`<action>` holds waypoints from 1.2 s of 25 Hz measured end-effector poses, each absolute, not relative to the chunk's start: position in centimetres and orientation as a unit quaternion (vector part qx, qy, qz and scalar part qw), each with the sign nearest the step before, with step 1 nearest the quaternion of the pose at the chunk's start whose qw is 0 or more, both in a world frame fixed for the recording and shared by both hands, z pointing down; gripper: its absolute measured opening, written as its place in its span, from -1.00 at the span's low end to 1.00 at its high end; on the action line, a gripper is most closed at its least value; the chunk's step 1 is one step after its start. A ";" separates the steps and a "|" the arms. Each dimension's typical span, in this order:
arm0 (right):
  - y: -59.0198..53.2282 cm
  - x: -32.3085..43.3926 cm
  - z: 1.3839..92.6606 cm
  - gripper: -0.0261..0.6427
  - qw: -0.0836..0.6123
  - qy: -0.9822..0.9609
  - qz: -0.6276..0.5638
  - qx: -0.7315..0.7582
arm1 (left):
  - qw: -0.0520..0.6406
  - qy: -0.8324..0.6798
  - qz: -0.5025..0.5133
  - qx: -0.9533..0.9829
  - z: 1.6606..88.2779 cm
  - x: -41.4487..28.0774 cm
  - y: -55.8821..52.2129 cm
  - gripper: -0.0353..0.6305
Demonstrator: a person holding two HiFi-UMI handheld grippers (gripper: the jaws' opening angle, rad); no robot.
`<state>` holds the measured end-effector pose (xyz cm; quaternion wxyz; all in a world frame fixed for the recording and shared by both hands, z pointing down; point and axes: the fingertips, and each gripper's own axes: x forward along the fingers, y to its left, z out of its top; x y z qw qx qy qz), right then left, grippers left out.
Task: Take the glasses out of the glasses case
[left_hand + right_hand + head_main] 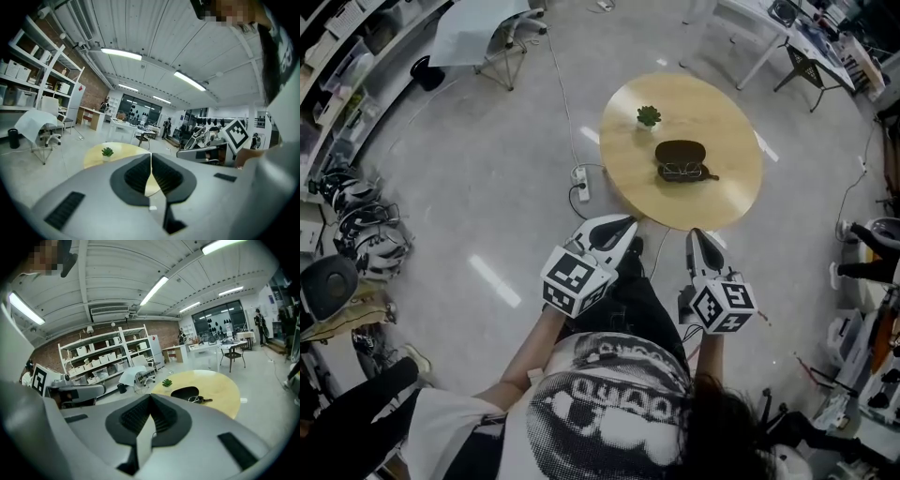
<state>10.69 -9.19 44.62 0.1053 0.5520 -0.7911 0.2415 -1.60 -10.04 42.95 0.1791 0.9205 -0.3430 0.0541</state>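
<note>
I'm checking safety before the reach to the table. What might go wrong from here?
A power strip lies on the floor beside the table, near the person's path: a possible trip hazard. The potted plant stands near the glasses case; a careless reach might tip it.

In the left gripper view, the left gripper (151, 157) covers most of the round worktop (126, 149) with its grey body. Only the far part with the potted plant (107, 151) shows, and the glasses case (680, 153) is hidden there. The right gripper (150, 398) likewise hides the worktop's near rim in its own view. The glasses (680, 171) are too small to tell frame from lenses. In the head view, both hands lie hidden under the grippers, and the shelves (337, 56) are cut off by the left edge.
</note>
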 end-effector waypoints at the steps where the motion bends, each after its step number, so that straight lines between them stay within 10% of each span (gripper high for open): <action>1: -9.8 10.9 44.8 -0.93 0.103 -0.791 0.244 0.551 | 0.178 -0.345 0.055 0.920 43.0 -1.5 -10.5 -0.85; 15: -21.3 17.5 52.1 -0.92 0.127 -0.762 0.315 0.552 | 0.175 -0.352 0.088 0.915 43.9 2.5 -20.2 -0.85; 30: -29.8 17.5 66.1 -0.40 0.278 -0.727 0.394 0.489 | 0.182 -0.353 0.141 0.907 46.9 5.8 -26.8 -0.85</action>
